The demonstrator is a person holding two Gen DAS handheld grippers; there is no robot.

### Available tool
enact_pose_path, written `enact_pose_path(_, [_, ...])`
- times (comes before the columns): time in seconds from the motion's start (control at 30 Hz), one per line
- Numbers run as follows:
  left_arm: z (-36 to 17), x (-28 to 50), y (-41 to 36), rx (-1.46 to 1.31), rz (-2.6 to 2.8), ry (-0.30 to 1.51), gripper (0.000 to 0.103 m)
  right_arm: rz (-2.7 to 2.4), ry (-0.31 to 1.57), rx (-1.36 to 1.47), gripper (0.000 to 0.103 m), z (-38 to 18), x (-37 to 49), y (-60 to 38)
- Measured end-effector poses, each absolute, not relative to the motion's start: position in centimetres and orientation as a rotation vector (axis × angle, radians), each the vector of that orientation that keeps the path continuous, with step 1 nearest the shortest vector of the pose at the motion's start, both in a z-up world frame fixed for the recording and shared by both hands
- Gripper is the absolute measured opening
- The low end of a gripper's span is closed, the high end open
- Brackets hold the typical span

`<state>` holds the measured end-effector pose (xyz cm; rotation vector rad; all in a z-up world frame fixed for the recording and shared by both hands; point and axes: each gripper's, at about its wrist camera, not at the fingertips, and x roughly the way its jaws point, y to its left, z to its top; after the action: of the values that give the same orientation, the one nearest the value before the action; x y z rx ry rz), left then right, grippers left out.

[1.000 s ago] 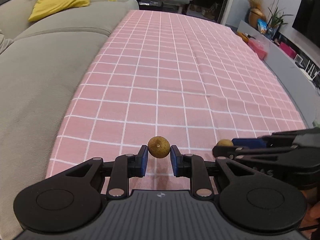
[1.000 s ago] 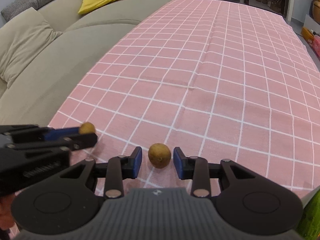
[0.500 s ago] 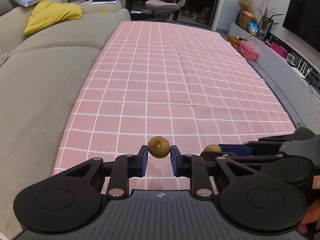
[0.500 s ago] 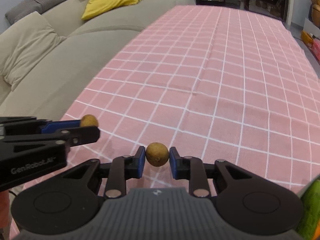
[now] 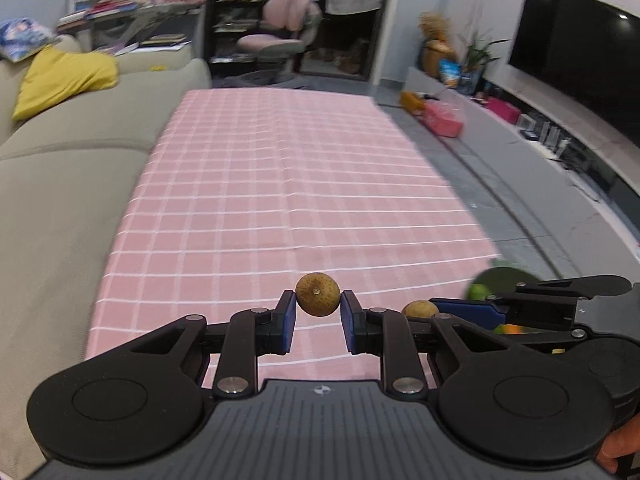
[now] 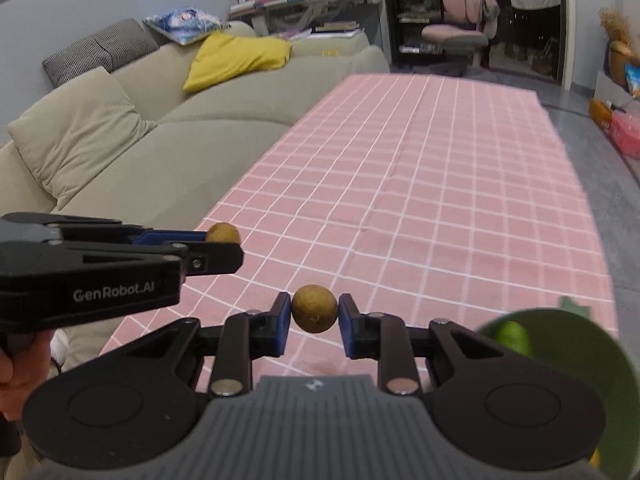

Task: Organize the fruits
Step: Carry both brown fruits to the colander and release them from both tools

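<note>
On the far left a grey sofa (image 6: 168,160) runs along the table, with a yellow cushion (image 6: 240,56) on its back. Beside it the pink checked tablecloth (image 5: 288,184) lies bare ahead of me. My left gripper (image 5: 318,312) is closed on a small brown round fruit (image 5: 318,294), held off the cloth between the blue pads. Just to its right, my right gripper (image 6: 314,318) pinches a second brown fruit (image 6: 314,308) the same way; from the left camera its fruit shows as a rounded tip (image 5: 420,309) at the end of the fingers. Furthest right sits a green bowl (image 6: 576,344) with a green fruit (image 6: 514,336) inside, and something orange shows behind the right gripper in the left view.

My guess is that both fruits go to that bowl. The risks: each fruit is round and gripped only at two narrow spots, so a quick swing or a knock could roll it out. The two grippers are close side by side, and moving both toward the bowl at once could make them collide. Letting go too high could bounce a fruit over the rim.

Counts: two grippers, two brown fruits, one bowl, one green fruit plainly visible in it, one sofa, one yellow cushion.
</note>
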<state>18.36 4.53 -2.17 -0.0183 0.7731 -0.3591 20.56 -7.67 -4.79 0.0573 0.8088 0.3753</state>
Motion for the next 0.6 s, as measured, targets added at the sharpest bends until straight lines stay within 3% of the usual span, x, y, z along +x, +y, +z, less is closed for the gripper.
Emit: enact_pose_path(0.6, [-2.3,16.3,-7.7,0.089,-0.615,0.832,0.026,0.199,0.757,0.045,0.022,-2.3,14.3,-19.8])
